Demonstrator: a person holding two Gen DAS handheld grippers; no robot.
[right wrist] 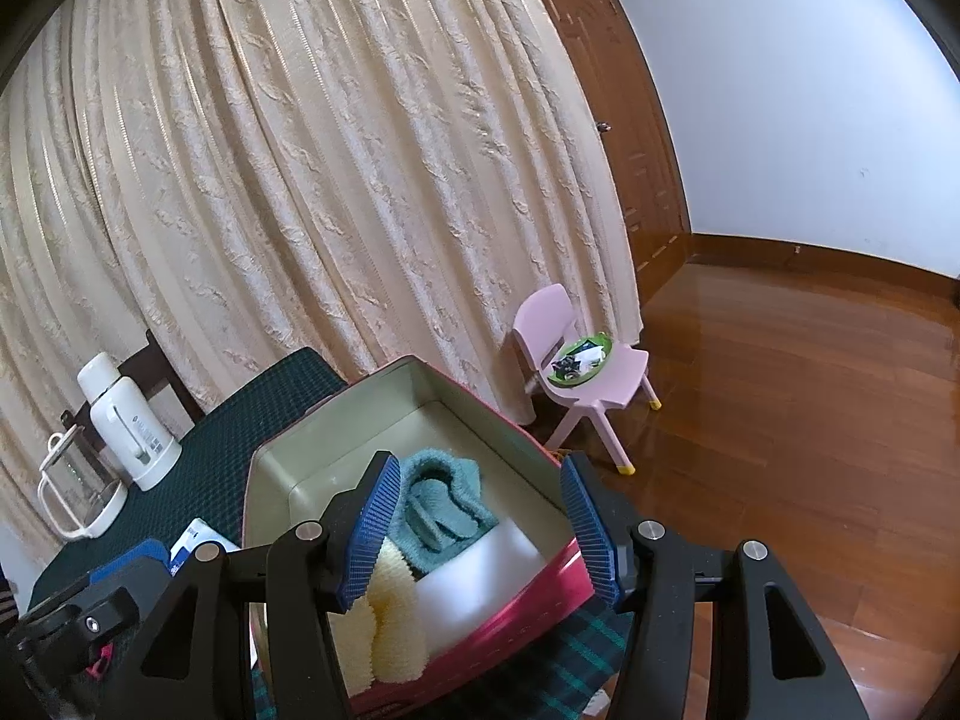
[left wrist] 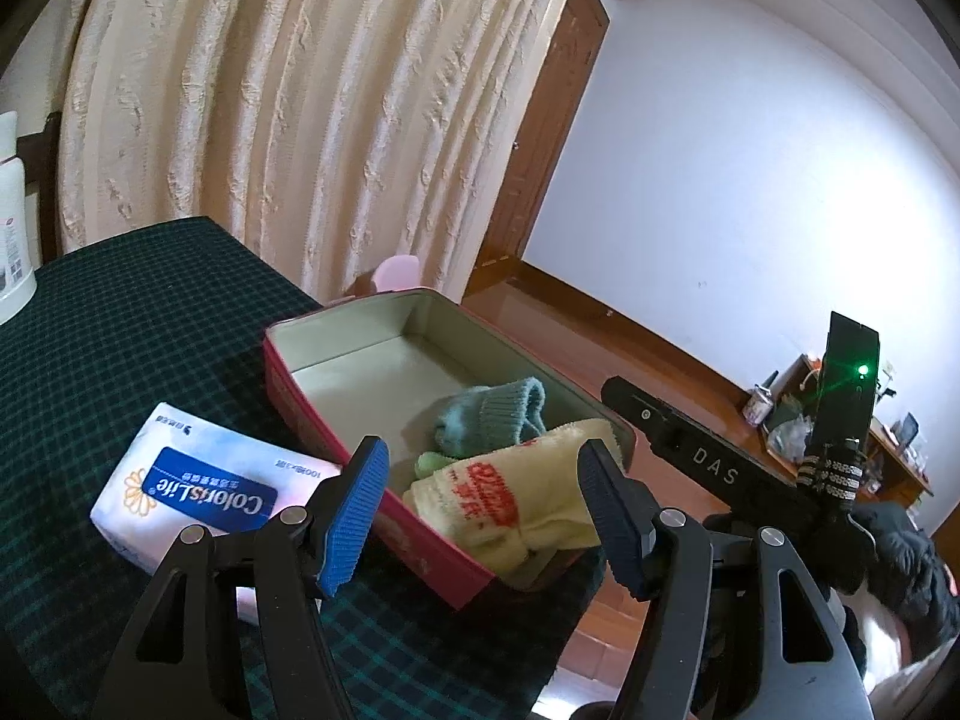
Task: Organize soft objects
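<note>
A red tin box (left wrist: 312, 420) with a cream inside stands at the table's right edge. In it lie a teal knitted sock (left wrist: 492, 414), a yellow towel with red print (left wrist: 510, 510) and a small green piece (left wrist: 429, 462). My left gripper (left wrist: 480, 510) hovers open at the box's near end, the towel behind its blue pads (left wrist: 354, 516), nothing pressed. My right gripper (right wrist: 480, 528) is open over the box (right wrist: 510, 600), above the teal sock (right wrist: 444, 510), the yellow towel (right wrist: 390, 618) and a white block (right wrist: 480, 576). Its black body (left wrist: 714, 471) shows beside the box's right rim.
A tissue pack (left wrist: 192, 492) lies on the dark green checked tablecloth (left wrist: 120, 330) left of the box. A white thermos (right wrist: 126, 426) and a glass pitcher (right wrist: 72, 492) stand at the far left. Beyond the table edge are wooden floor and a pink chair (right wrist: 588, 372).
</note>
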